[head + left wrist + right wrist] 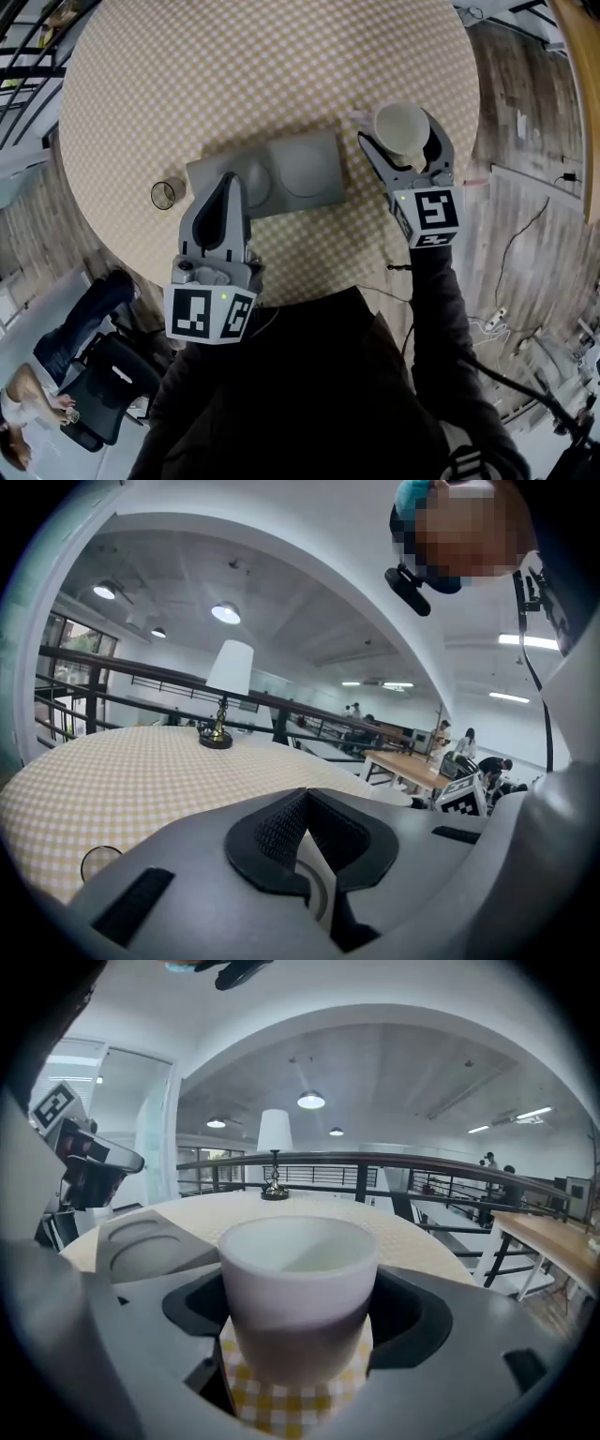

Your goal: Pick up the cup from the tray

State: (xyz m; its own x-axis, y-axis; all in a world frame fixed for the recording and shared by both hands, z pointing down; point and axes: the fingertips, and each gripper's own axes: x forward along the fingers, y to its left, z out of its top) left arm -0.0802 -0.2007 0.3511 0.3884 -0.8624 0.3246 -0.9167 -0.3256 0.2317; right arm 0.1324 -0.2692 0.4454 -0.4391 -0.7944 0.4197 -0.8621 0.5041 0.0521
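The cup (401,129) is pinched by the right gripper (405,141), beside the tray (328,187); the left gripper (228,185) is pressed together, empty; a steady lift is called for.

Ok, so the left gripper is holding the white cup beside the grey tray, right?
No: the right gripper holds the white cup beside the grey tray. The right gripper view shows its jaws clamped on it; the left gripper is shut and empty.
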